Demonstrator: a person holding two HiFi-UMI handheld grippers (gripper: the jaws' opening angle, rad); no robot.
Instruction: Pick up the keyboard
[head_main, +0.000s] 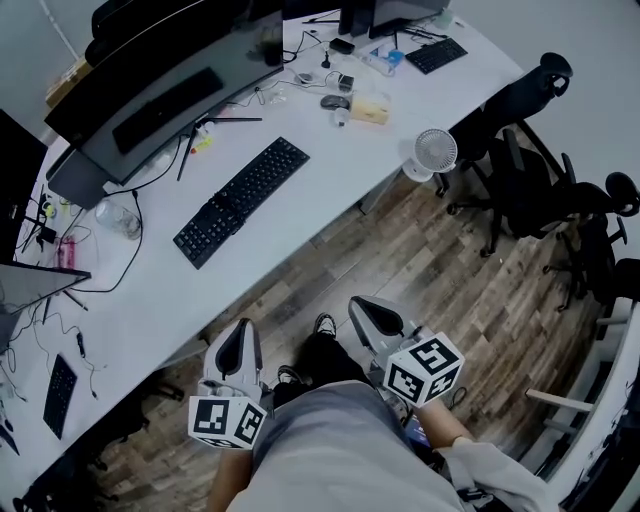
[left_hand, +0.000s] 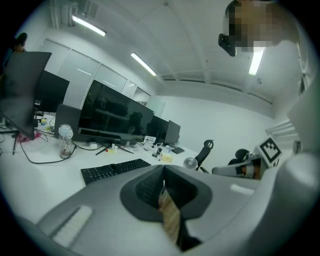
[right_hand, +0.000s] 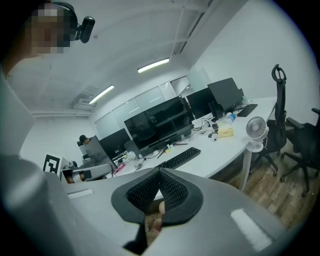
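Approach step. Our left gripper (head_main: 238, 345) and right gripper (head_main: 368, 312) are short of desk (head_main: 150, 290), jaws pressed together, empty. Keyboard (head_main: 242, 200) lies at 11 o'clock on desk. Next, we judge: spread jaws, reach in.

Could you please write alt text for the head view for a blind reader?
A person holds the left gripper and right gripper, both shut, over a wood floor, short of a white desk bearing a black keyboard and curved monitor.
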